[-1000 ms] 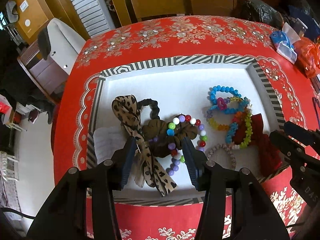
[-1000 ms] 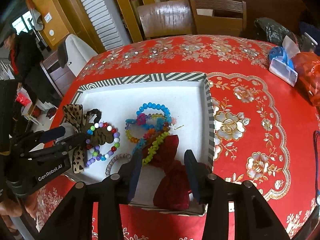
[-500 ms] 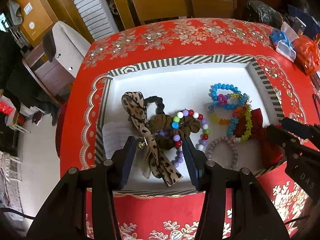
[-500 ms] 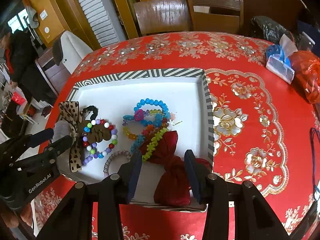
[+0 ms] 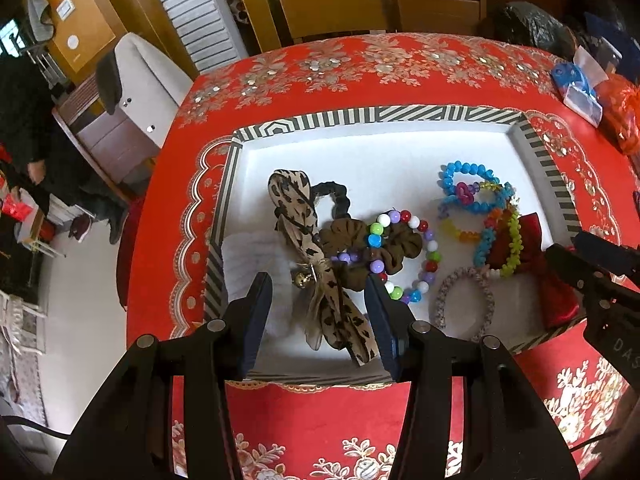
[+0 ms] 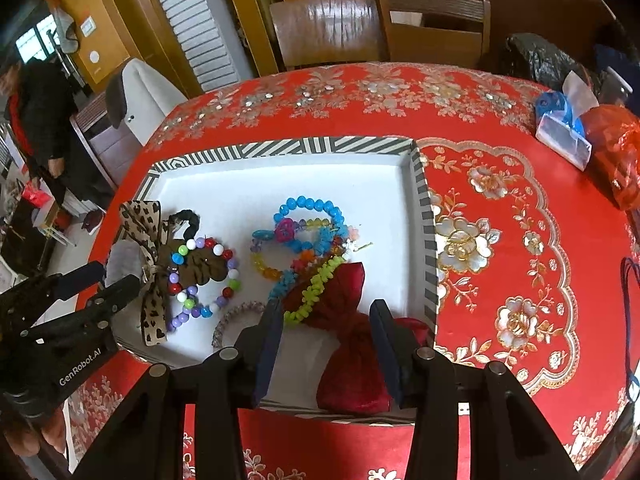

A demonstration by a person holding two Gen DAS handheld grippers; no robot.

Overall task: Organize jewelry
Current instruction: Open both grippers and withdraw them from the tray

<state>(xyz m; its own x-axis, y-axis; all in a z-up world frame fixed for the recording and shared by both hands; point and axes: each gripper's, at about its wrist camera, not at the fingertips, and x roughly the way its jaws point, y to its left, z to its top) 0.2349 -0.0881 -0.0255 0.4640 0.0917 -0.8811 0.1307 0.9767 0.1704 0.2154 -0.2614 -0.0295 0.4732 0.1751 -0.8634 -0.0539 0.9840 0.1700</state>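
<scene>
A tray with a black-and-white striped rim (image 5: 380,114) (image 6: 280,146) lies on the red flowered tablecloth. In it are a leopard-print bow (image 5: 316,264), a brown scrunchie (image 5: 400,248) ringed by a multicolour bead bracelet (image 5: 430,258), a blue bead bracelet (image 6: 308,204), a green one (image 6: 316,288), a pale pink one (image 5: 464,304) and a red bow (image 6: 352,332). My left gripper (image 5: 318,284) hovers open over the leopard bow's tail. My right gripper (image 6: 326,306) hovers open over the red bow. Neither gripper's pads press on anything.
A blue-and-clear packet (image 6: 564,132) and an orange-red plastic bag (image 6: 612,152) lie at the table's far right. Wooden chairs (image 6: 332,28) stand behind the table. A person in dark clothes (image 6: 40,120) stands at the left. The table's near edge runs just under the tray.
The left wrist view has drawn slightly back, so the tray sits a little further right and higher in it. The jewellery lies as before. Both jaw gaps look the same.
</scene>
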